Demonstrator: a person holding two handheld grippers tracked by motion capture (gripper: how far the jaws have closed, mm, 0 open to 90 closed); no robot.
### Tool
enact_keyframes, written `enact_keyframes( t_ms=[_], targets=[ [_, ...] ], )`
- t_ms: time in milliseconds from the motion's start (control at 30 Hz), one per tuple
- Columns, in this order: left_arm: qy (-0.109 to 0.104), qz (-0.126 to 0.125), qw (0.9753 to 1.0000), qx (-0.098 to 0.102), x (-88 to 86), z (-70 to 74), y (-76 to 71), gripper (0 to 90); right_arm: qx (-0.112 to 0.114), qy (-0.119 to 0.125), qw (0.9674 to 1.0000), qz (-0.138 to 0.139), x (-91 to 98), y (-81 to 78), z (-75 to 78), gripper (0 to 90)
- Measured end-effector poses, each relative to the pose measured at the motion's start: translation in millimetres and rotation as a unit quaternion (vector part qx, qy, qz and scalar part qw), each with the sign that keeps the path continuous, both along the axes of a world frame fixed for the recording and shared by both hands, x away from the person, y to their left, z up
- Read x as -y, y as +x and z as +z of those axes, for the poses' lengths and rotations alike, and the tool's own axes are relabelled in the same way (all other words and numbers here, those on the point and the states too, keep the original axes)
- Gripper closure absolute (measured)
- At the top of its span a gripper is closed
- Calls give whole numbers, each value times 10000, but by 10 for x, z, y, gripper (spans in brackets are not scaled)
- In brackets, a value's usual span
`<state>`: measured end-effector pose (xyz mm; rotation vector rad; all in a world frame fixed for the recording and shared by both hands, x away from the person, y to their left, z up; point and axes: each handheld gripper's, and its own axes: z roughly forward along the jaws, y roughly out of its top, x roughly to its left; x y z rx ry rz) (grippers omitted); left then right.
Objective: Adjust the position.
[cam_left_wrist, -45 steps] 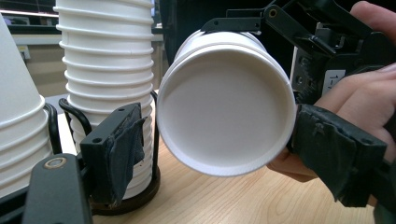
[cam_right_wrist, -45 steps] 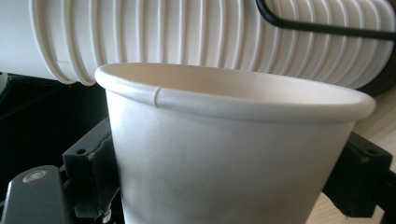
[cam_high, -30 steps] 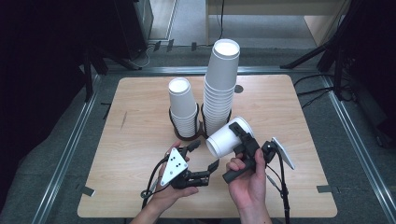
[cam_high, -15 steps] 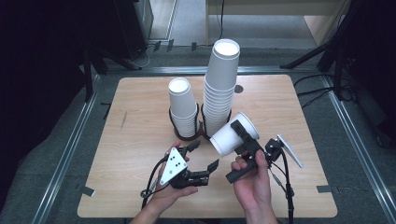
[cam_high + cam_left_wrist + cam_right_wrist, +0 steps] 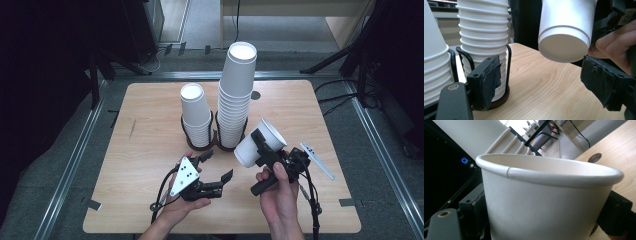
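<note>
Behind held cup [image 5: 260, 143], two cup stacks [image 5: 238, 95]

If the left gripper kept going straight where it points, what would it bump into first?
Probably the white cup held in the right gripper, which hangs just ahead between the left gripper's open jaws; depth is hard to judge.

White paper cup [image 5: 260, 142] hanging tilted above the surface, rim pointing up and away, base angling down toward the cup stacks [image 5: 220, 115], being gripped around its wall
</note>
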<state>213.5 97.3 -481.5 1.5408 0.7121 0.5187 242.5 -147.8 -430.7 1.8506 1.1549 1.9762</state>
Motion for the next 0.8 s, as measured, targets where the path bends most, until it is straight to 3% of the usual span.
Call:
enact_keyframes(
  t_ms=[67, 167, 400, 467, 567, 733, 800],
  targets=[
    [-3, 12, 10000, -8, -7, 1, 3, 168, 76, -305, 9994, -176, 7, 0, -7, 137],
    [22, 15, 10000, -22, -13, -5, 8, 168, 192, -556, 9977, -339, 19, -13, 0, 139],
    [30, 28, 10000, -53, -24, -13, 21, 168, 622, -998, 9923, -383, 49, -53, 40, 138],
    [35, 37, 10000, -59, -32, -16, 25, 168, 773, -1310, 9873, -464, 45, -62, 46, 139],
    [55, 65, 9999, -88, -50, -23, 33, 169, 1052, -1790, 9765, -581, 46, -71, 46, 141],
    [72, 139, 9998, -118, -81, -27, 53, 170, 1480, -2439, 9545, -874, 34, -77, 51, 142],
    [79, 179, 9997, -123, -86, -25, 56, 170, 1565, -2622, 9473, -964, 27, -72, 53, 143]
  ],
)
